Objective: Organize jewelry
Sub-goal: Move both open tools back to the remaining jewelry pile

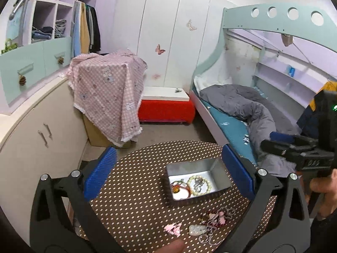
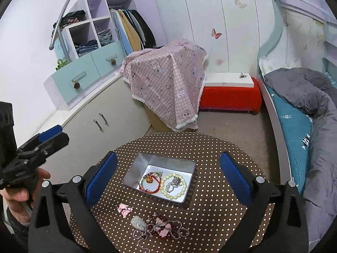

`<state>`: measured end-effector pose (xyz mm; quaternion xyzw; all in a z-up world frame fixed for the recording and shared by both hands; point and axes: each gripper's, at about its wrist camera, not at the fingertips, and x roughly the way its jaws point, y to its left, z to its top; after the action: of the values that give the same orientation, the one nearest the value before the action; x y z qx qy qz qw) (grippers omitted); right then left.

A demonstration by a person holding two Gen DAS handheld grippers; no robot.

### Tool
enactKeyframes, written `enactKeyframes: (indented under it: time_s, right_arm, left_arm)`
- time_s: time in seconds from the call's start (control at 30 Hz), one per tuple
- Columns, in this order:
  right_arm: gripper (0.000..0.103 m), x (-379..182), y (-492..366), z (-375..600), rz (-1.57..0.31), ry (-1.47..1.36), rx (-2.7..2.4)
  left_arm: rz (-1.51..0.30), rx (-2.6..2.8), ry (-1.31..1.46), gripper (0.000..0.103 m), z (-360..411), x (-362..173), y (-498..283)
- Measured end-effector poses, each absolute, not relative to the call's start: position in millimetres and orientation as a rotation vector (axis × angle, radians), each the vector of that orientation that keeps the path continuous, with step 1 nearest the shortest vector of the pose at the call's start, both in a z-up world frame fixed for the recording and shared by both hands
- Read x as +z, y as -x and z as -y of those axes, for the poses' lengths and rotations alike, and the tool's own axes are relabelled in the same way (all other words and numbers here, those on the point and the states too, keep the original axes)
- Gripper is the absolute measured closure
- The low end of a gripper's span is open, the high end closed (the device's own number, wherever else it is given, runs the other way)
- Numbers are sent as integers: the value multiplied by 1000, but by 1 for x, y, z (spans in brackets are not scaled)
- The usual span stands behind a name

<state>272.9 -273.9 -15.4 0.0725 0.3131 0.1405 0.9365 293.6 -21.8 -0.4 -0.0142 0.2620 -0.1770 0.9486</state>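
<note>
Jewelry, sorted and unsorted, on one round bench (image 2: 210, 147) with a brown dotted cover.

Metal tin (image 2: 134, 168), one, open-topped, standing at the middle of the bench. Inside it, counted:
- one pale bead bracelet (image 2: 183, 187), lying flat toward the right side;
- one small silver chain piece (image 2: 174, 182), resting within the ring of that bracelet;
- one red and green cord bracelet (image 2: 151, 184) with an amber bead, at the left, touching the pale bracelet.

Loose on the bench, on the near side of the tin:
- one pink flower piece (image 2: 125, 208), lying apart to the left;
- one pale stone pendant (image 2: 138, 222);
- one tangle of dark red beads, silver ball chain and pink charms (image 2: 162, 227), touching the pendant; the separate pieces in it cannot be counted.

Tongs, two, each with two blue pads.
- Left tongs (image 1: 168, 168): pointing down at a slant over the bench, spread wide, nothing between the pads; the tin shows in the gap. A fingertip (image 1: 174, 246) shows at the bottom edge of the left view.
- Right tongs (image 2: 168, 172): likewise slanted down, spread wide and gripping nothing, the tin framed between the pads.

Hands: one hand (image 2: 19, 196) grips the left handle at the left edge of the right view; one hand (image 1: 322, 191) grips the right handle at the right edge of the left view.
</note>
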Motion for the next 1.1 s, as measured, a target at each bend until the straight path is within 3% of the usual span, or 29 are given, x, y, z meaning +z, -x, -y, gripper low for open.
enactKeyframes:
  time_s: [0.4,0.93,1.1]
  right_arm:
    - [8,-54,-198,264,-569,-120,237]
    - [8,-127,-160,237,-668,-104,250]
    - [8,-146,-165,238,-713,-125,260]
  left_arm:
    - [-522,-305,-21,6,14,-51,-236]
    - [-658,-316,-148,6,23,-142,-230]
    - [-738,-343,-147,20,31,-164,-245]
